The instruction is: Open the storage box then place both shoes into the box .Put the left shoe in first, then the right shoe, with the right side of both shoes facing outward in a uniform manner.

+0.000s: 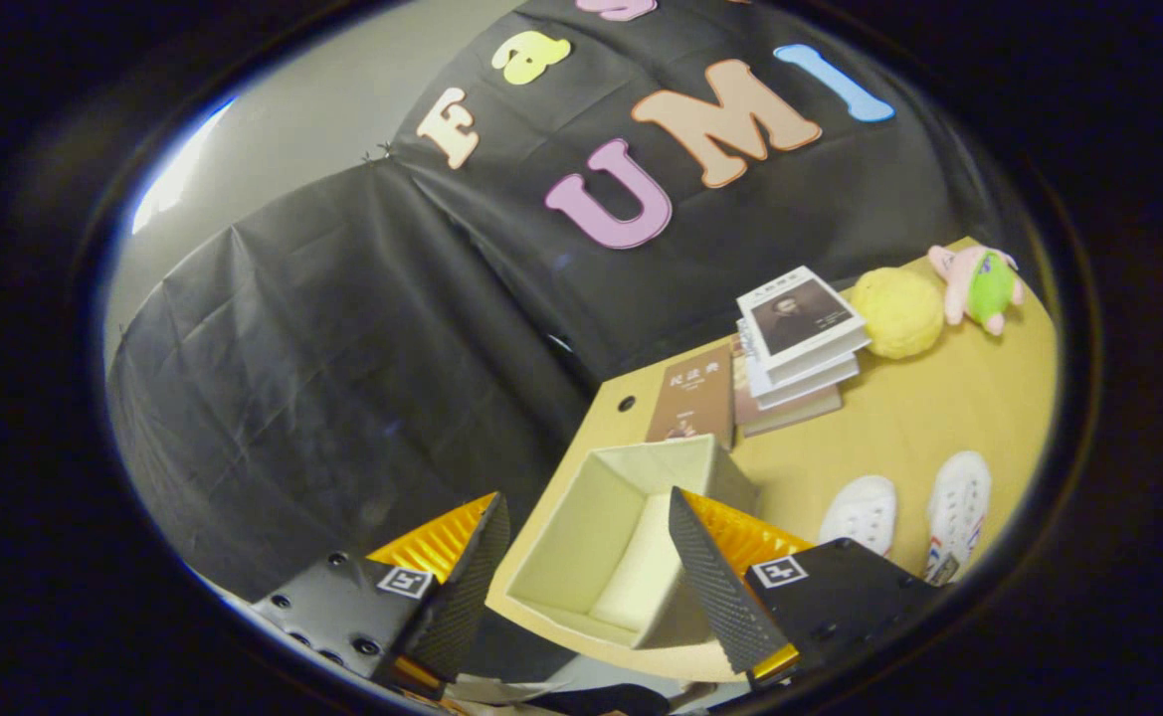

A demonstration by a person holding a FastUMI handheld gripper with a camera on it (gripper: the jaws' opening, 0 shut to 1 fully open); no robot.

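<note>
On the table (939, 418), just ahead of our gripper (586, 577) whose fingers stand apart holding nothing, we see the storage box (601, 537) already open and bare inside, while both shoes (904, 512) lie beside it, unplaced, so we judge both placements remain.

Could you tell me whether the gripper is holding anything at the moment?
Nothing: the gripper has its jaws open and empty, with the open box lying beyond them.
</note>
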